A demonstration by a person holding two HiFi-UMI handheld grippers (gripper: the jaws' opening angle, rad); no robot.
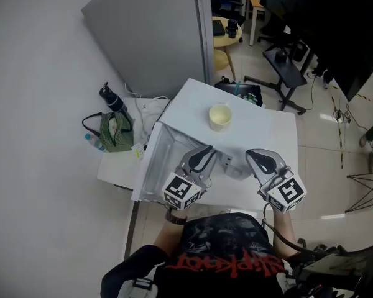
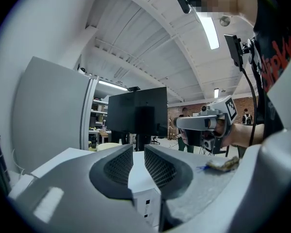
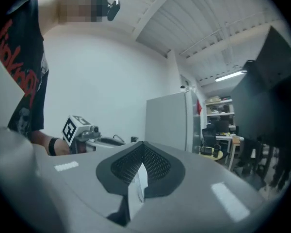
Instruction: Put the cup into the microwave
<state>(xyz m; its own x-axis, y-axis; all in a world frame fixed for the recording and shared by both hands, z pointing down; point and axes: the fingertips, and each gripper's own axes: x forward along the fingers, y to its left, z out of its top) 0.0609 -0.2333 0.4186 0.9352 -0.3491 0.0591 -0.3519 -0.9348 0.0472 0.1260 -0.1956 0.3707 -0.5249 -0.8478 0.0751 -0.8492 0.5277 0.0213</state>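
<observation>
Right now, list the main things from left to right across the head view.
From the left: green fabric pouch → open white microwave door → pale yellow plastic cup → right gripper.

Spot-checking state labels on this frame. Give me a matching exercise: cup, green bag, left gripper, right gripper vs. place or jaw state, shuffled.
1 cup
2 green bag
3 left gripper
4 right gripper

A jaws shut, empty
B on top of the white microwave
C jaws slightly apart, nothing between
D on the side table

Pairs: 1-B, 2-D, 3-C, 4-A
</observation>
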